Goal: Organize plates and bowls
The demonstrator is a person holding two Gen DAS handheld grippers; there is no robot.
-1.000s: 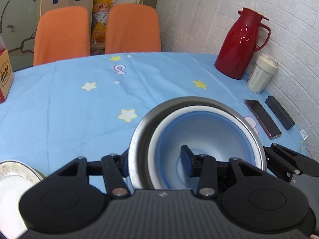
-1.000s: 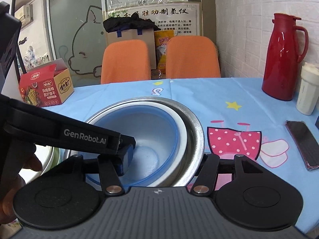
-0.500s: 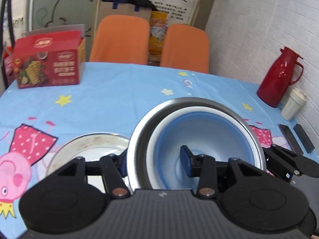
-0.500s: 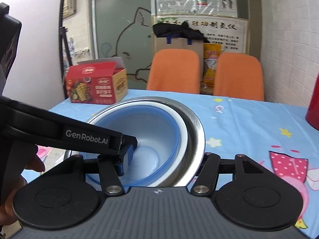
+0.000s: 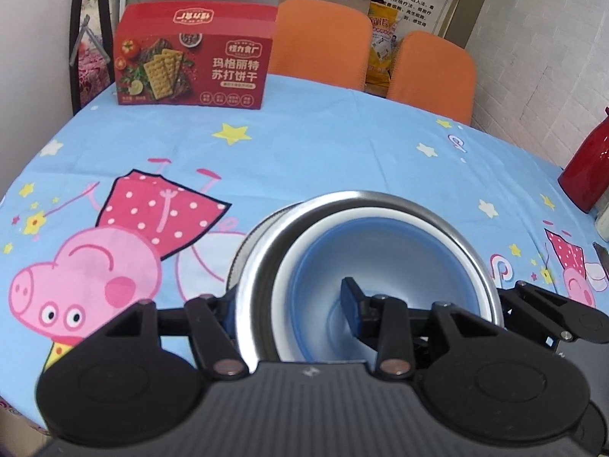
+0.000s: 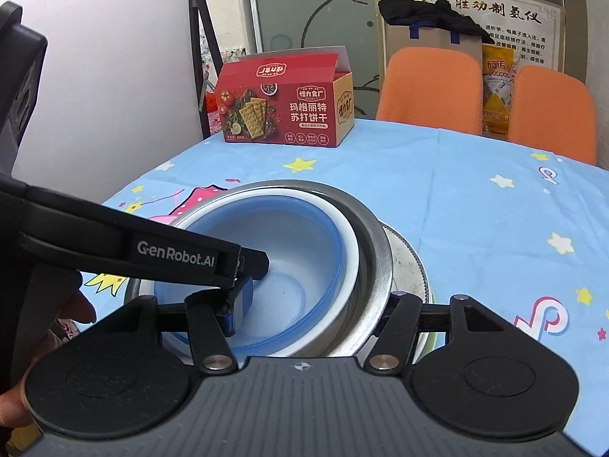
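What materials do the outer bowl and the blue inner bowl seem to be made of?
Outer bowl: probably stainless steel; its grey rim has a brushed shine with bright reflections.
Blue inner bowl: probably plastic; matte and slightly translucent, with soft, dull highlights. A white bowl rim shows between them; its material I cannot tell.

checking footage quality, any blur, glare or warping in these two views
Left wrist: sharp at the bowls, soft and smeared toward the cracker box and chairs; the round table edge bows from the fisheye. Right wrist: crisp throughout, mild glare on the steel rim, dark vignette in the corners.
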